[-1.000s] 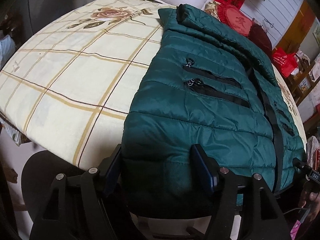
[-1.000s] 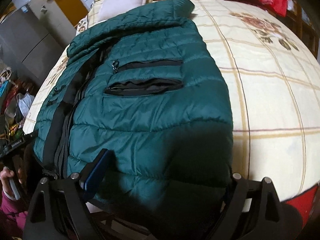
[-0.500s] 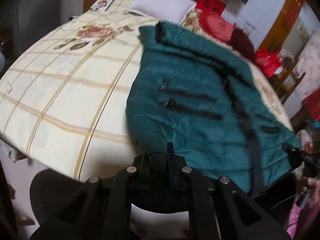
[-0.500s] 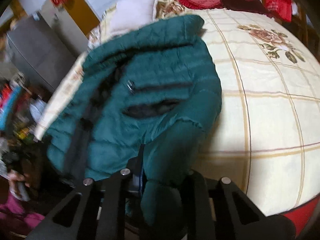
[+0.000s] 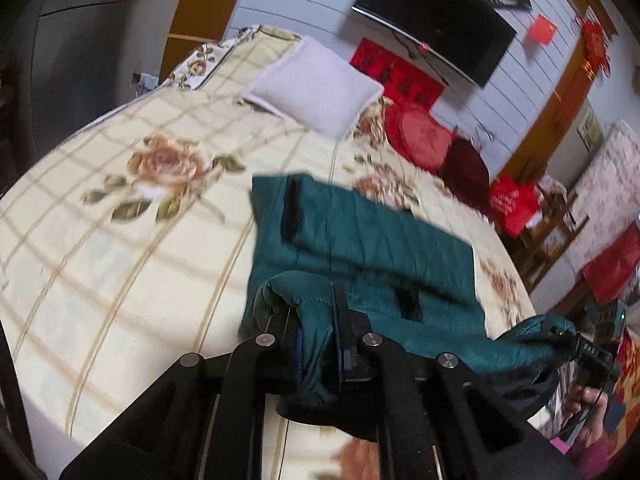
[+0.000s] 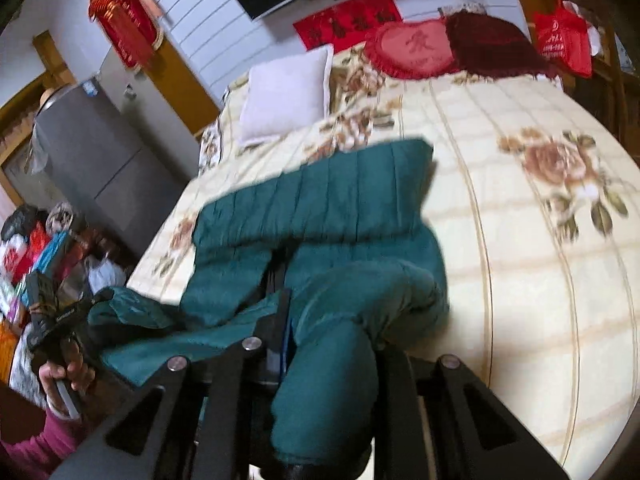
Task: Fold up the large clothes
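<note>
A dark green quilted puffer jacket (image 5: pixel 372 236) lies on the cream plaid bedspread (image 5: pixel 120 264); it also shows in the right wrist view (image 6: pixel 320 208). My left gripper (image 5: pixel 318 344) is shut on one bottom hem corner of the jacket, raised above the bed. My right gripper (image 6: pixel 320 344) is shut on the other hem corner, with fabric bunched between its jaws. In the left wrist view the right gripper (image 5: pixel 588 348) holds its corner at the far right. The lifted hem hangs between both grippers, over the jacket's upper part.
A white pillow (image 5: pixel 316 84), a red heart cushion (image 5: pixel 420 136) and a dark red cushion (image 5: pixel 466 164) lie at the bed's head. A TV (image 5: pixel 432 20) hangs on the wall. A grey cabinet (image 6: pixel 100 152) and clutter (image 6: pixel 36 248) stand beside the bed.
Both grippers closed on the jacket's bottom hem, then lifted it and carried it toward the collar. The jacket's lower half has come off the bed and doubles over the upper half.
</note>
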{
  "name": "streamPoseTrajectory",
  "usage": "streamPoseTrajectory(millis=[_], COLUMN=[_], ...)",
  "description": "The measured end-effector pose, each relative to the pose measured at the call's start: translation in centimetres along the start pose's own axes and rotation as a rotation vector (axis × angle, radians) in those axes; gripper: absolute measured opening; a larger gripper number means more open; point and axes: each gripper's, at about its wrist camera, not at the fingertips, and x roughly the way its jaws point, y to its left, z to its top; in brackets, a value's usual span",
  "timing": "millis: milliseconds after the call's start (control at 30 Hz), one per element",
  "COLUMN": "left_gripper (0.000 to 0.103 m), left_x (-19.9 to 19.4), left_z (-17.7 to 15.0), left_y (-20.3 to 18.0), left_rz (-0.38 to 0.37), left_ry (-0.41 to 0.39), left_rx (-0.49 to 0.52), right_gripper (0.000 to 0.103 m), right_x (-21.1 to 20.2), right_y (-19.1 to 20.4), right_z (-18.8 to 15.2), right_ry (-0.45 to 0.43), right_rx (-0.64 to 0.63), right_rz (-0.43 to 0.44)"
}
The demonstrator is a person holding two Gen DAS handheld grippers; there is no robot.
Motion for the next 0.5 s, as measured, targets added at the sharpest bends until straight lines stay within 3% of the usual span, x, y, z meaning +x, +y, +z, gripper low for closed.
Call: streamPoseTrajectory(millis=[133,333,500], left_gripper=[0.023,0.023,0.024], left_x=[3.5,12.0,18.9], left_z=[3.7,8.8,10.3], left_y=[-1.0,-0.5,1.3], left_rz=[0.049,0.144,0.177], left_ry=[-0.026,-0.024,0.024], left_rx=[0.014,-0.022,-0.056], right_gripper=[0.018,0.018,0.018], right_x=[3.4,11.7,18.0], right_y=[-0.6,-3.0,-5.9], right_z=[4.7,11.1,13.3], right_ry=[-0.023,-0.011,0.001], right_rx=[0.021,0.062,0.121], right_rz=[-0.027,-0.126,-0.163])
